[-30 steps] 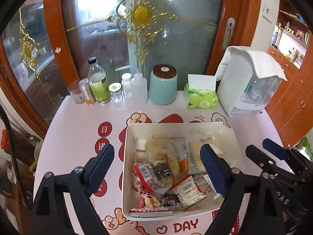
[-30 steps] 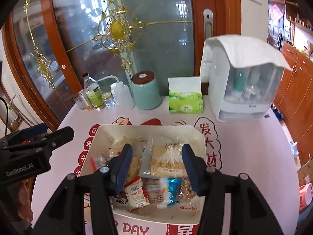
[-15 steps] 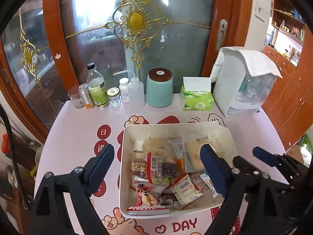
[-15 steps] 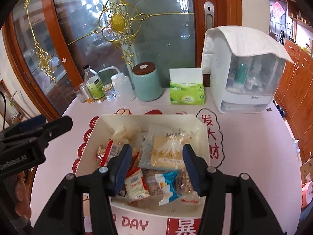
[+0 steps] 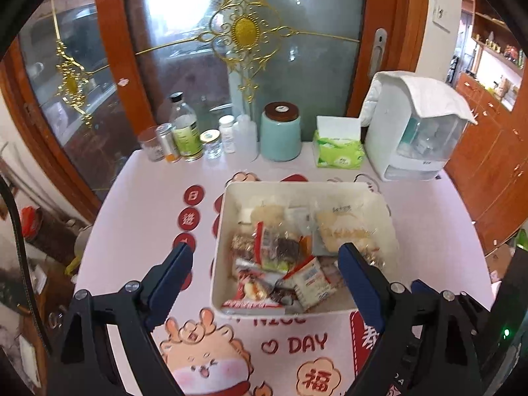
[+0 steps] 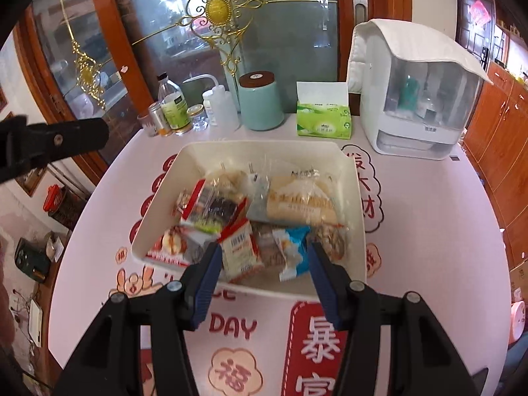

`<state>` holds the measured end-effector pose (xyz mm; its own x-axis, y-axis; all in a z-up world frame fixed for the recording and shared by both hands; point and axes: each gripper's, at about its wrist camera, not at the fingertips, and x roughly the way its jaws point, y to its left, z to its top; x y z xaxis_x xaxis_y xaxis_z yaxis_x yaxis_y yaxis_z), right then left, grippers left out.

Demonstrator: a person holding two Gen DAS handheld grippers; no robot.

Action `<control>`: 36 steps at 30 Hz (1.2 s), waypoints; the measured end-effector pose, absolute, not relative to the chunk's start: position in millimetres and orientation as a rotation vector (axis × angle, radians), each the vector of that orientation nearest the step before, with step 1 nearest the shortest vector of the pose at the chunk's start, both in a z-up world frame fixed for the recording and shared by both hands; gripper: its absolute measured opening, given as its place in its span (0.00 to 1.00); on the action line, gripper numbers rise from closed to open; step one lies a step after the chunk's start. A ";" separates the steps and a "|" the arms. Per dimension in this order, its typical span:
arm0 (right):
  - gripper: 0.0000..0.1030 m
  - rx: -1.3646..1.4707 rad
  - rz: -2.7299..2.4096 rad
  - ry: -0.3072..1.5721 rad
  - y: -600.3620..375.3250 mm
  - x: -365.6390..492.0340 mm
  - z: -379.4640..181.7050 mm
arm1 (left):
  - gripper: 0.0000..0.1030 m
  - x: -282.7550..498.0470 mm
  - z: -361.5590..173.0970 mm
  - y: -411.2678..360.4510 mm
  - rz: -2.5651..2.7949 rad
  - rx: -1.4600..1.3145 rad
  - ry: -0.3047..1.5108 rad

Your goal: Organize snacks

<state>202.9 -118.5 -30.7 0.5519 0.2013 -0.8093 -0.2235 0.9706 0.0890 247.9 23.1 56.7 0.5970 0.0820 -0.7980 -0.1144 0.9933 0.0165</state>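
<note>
My right gripper (image 6: 262,259) hangs over the near rim of the white bin (image 6: 358,198), its jaws partly spread with nothing pinched; a white snack packet with a red edge (image 6: 239,247) and a blue-and-white wrapper (image 6: 293,242) lie in the bin below the gap. My left gripper (image 5: 264,269) is spread wide and empty, one finger over the bare surface (image 5: 148,204) at 9 o'clock of the bin, the other over the bin's 3 o'clock side. The snacks all sit inside the bin: a clear bag of pale bread (image 6: 298,198) toward 1 o'clock, a red-edged pack with dark filling (image 6: 211,208) toward 10 o'clock, a red-and-white packet (image 6: 168,246) at the 8 o'clock corner. The bin rests on the pink printed surface. Beyond it, along the far edge at 12 o'clock, stand a teal canister with a brown lid (image 6: 260,102) and a green tissue pack (image 6: 323,120); at 11 o'clock a cluster of bottles and jars (image 6: 175,110); at 2 o'clock a white cabinet draped with a cloth (image 6: 415,95). Behind them is a glass door with gold ornament (image 6: 217,6).
</note>
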 end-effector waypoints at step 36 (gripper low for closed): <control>0.62 0.045 0.310 0.957 -167.8 -14.1 11.0 | 0.91 -10.3 48.4 -24.5 0.103 0.054 0.878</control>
